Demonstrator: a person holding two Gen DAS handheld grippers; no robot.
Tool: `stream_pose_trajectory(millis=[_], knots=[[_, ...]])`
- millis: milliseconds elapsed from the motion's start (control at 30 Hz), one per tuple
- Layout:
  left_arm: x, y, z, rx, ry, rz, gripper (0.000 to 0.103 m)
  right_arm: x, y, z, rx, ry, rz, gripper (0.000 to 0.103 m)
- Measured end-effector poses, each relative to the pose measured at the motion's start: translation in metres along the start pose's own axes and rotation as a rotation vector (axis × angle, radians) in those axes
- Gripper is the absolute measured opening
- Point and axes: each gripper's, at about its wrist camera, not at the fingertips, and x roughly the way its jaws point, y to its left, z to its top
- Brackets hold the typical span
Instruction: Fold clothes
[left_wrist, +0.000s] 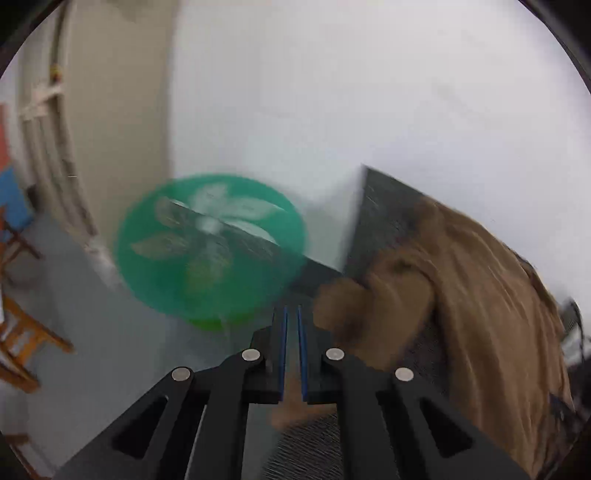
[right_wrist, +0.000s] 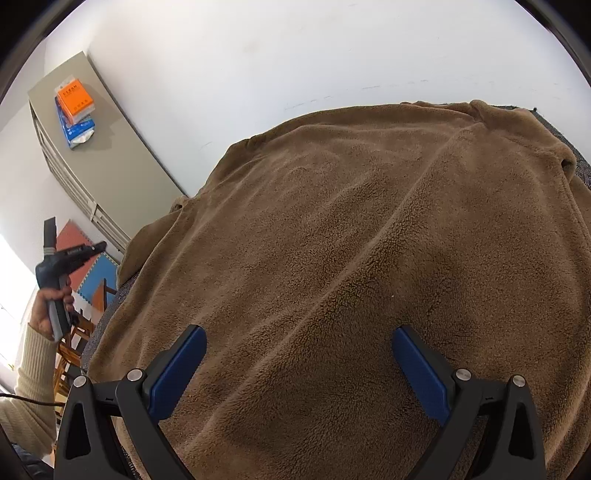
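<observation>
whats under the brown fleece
The brown fleece lies spread over a dark textured surface, which shows bare at the fleece's edge in both views. Anything else beneath it is covered and cannot be seen.

My left wrist view is smeared by motion. The green round object (left_wrist: 210, 247) with a pale leaf pattern is too blurred to identify, and a dark table corner crosses it. The brown fleece garment (left_wrist: 461, 295) there is blurred and runs off the right edge; whether any of it lies between my left gripper's (left_wrist: 292, 314) nearly touching blue pads cannot be told.

In my right wrist view the brown fleece garment (right_wrist: 351, 258) hides almost all of the table (right_wrist: 581, 166), leaving only slivers at its left and far right edges. The bottom edge cuts the garment off. Lettering on the orange box (right_wrist: 75, 99) is too small to read.
</observation>
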Motion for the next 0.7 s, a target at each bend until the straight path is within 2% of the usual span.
stream_pose_trajectory(millis=[33, 100, 167, 200, 267, 400, 433, 533, 567, 633, 667, 700], knots=[[0.005, -0.007, -0.004, 0.019, 0.022, -0.039, 0.019, 0.0, 0.0, 0.0, -0.001, 0.001, 0.0, 0.102], [0.013, -0.029, -0.005, 0.088, 0.039, -0.055, 0.049, 0.001, -0.001, 0.0, -0.001, 0.002, 0.0, 0.102], [0.022, -0.048, -0.004, 0.154, 0.049, -0.051, 0.059, 0.001, -0.001, 0.0, 0.001, 0.001, 0.003, 0.102], [0.027, -0.058, -0.004, 0.187, 0.053, -0.049, 0.059, 0.002, -0.001, 0.0, 0.003, 0.0, 0.005, 0.102], [0.042, -0.065, 0.0, 0.203, 0.088, -0.035, 0.059, 0.002, -0.002, 0.0, 0.005, -0.002, 0.009, 0.102], [0.07, -0.06, -0.003, 0.187, 0.15, 0.039, 0.059, 0.001, -0.006, -0.001, 0.012, -0.006, 0.02, 0.102], [0.077, -0.06, -0.003, 0.175, 0.163, 0.037, 0.059, 0.002, -0.006, -0.001, 0.014, -0.007, 0.023, 0.102], [0.086, -0.056, -0.006, 0.124, 0.177, -0.03, 0.059, 0.002, -0.008, -0.001, 0.018, -0.008, 0.029, 0.102], [0.085, -0.055, -0.006, 0.119, 0.174, -0.042, 0.055, 0.003, -0.007, -0.001, 0.02, -0.007, 0.031, 0.102], [0.084, -0.054, -0.006, 0.114, 0.172, -0.063, 0.026, 0.004, -0.008, -0.001, 0.022, -0.009, 0.035, 0.102], [0.084, -0.054, -0.005, 0.118, 0.161, -0.036, 0.015, 0.004, -0.008, -0.001, 0.024, -0.009, 0.037, 0.102], [0.084, -0.055, -0.003, 0.124, 0.147, 0.001, 0.014, 0.004, -0.009, -0.001, 0.025, -0.011, 0.039, 0.102]])
